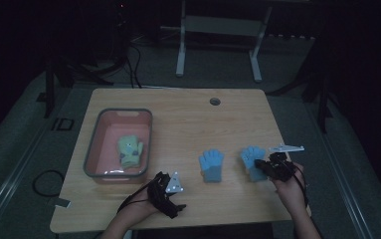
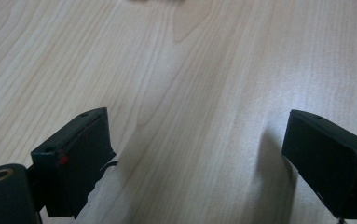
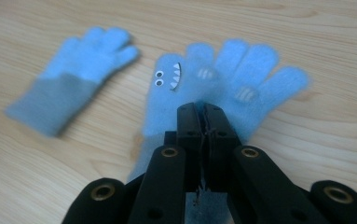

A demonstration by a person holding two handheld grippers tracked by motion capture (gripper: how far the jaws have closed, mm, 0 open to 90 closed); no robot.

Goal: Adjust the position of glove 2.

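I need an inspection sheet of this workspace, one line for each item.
Surface: wooden table, with a round hole near the far edge.
Job's things: two blue gloves; the right glove is pinched by the right tongs, the left glove lies flat. A green glove lies in the pink bin.
Clutter: nothing seen.
Grippers: left tongs open above bare wood; right tongs shut.
Cables: black cables on the floor.
Surroundings: dark room, white frame legs.
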